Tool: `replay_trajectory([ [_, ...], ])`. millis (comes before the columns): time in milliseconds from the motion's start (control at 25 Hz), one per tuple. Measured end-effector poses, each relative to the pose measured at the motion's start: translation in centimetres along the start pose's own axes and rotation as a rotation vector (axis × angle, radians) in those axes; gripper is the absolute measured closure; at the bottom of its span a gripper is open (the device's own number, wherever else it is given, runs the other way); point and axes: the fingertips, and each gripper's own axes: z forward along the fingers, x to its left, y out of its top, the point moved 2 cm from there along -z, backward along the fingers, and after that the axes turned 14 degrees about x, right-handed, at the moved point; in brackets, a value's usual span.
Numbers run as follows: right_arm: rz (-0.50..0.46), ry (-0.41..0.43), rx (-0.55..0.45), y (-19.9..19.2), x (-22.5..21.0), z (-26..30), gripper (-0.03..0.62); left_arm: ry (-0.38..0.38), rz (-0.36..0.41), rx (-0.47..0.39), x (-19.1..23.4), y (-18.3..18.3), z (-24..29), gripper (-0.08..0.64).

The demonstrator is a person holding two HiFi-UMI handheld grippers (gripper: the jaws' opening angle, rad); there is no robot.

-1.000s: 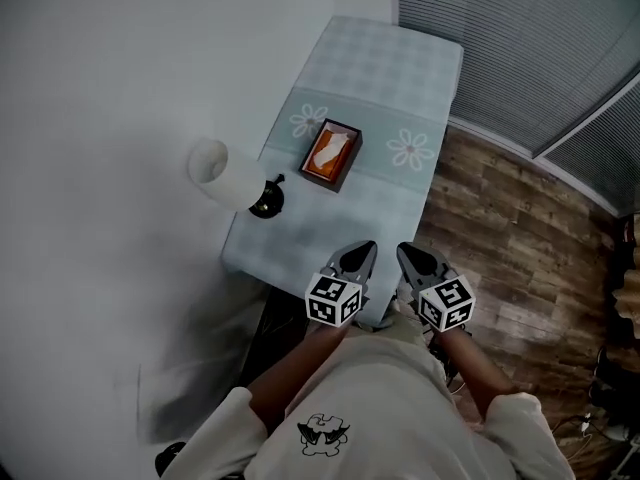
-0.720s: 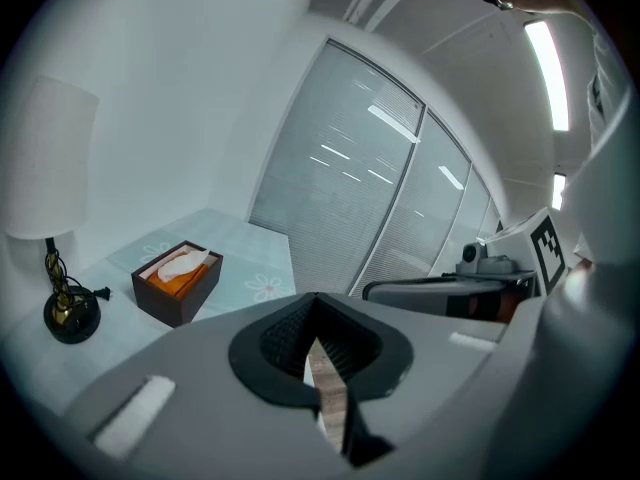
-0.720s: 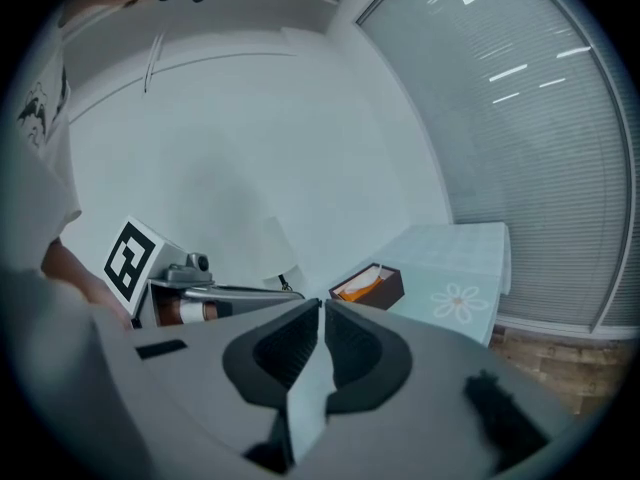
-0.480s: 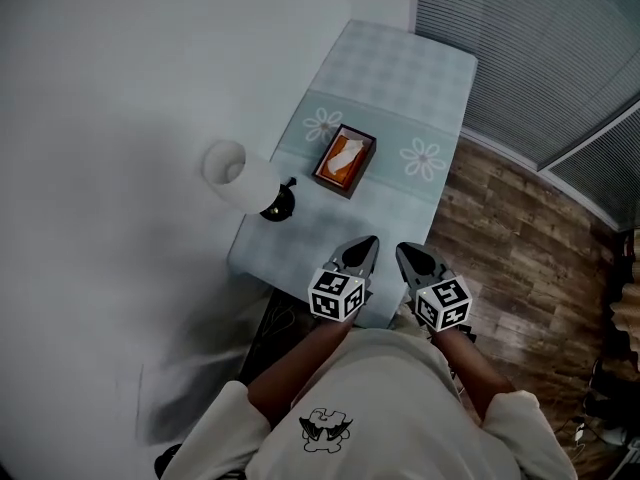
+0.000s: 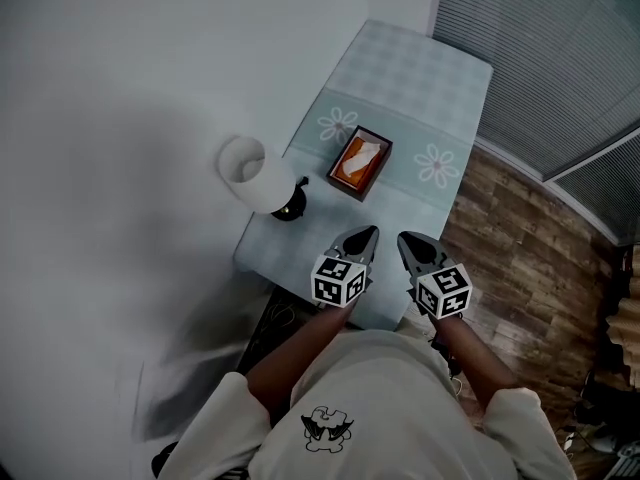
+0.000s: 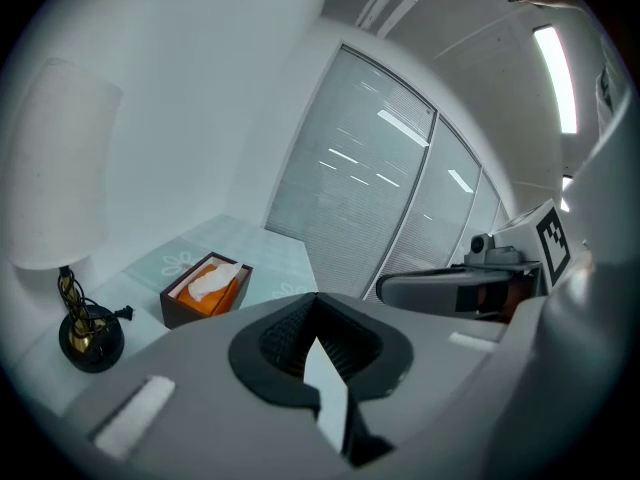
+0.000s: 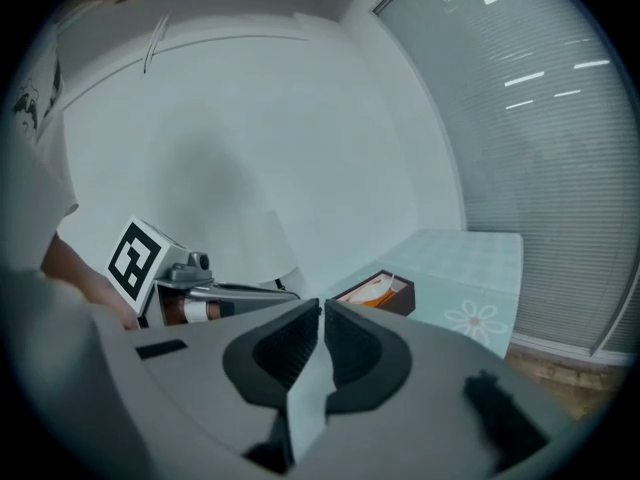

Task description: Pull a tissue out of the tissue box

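A dark brown tissue box (image 5: 360,162) with an orange top and a white tissue (image 5: 369,150) sticking out sits mid-table between two daisy prints. It also shows in the left gripper view (image 6: 205,288) and the right gripper view (image 7: 378,294). My left gripper (image 5: 363,235) and right gripper (image 5: 407,240) hang side by side over the table's near edge, well short of the box. Both are shut with nothing between their jaws, as the left gripper view (image 6: 318,302) and the right gripper view (image 7: 322,306) confirm.
A lamp with a white shade (image 5: 252,172) and a black base (image 5: 291,208) stands left of the box. The narrow table (image 5: 408,76) has a pale checked cloth. A white wall runs along its left, slatted blinds (image 5: 560,48) at the back right, wood floor (image 5: 520,258) on the right.
Both grippers have moved forward toward the table, still shut and side by side. The view has shifted, so the box and lamp now sit further right in the head view.
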Motion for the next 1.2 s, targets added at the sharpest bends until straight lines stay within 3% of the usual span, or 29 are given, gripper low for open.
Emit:
replay_trajectory([
  [200,-0.071,0.006,0.038,2.2,-1.5,4.4,0.583,0.033,0.004,-0.002,4.0,2.0,1.0,0.555],
  [440,-0.136,-0.006,0.122,4.2,-5.3,11.1,0.583,0.077,0.019,0.052,9.5,3.4,4.2,0.555],
  [680,-0.141,-0.022,0.21,4.7,-9.9,17.4,0.575,0.099,0.033,0.1,13.4,4.0,7.4,0.555],
  [760,-0.134,-0.021,0.238,4.9,-11.4,19.3,0.5,0.098,0.023,0.115,14.4,4.3,8.5,0.555],
  [880,-0.124,-0.033,0.262,5.5,-13.6,21.7,0.492,0.1,0.003,0.136,15.7,4.9,10.5,0.555],
  [1200,-0.107,-0.039,0.332,5.3,-15.7,25.5,0.463,0.122,-0.038,0.161,17.9,5.9,13.4,0.555],
])
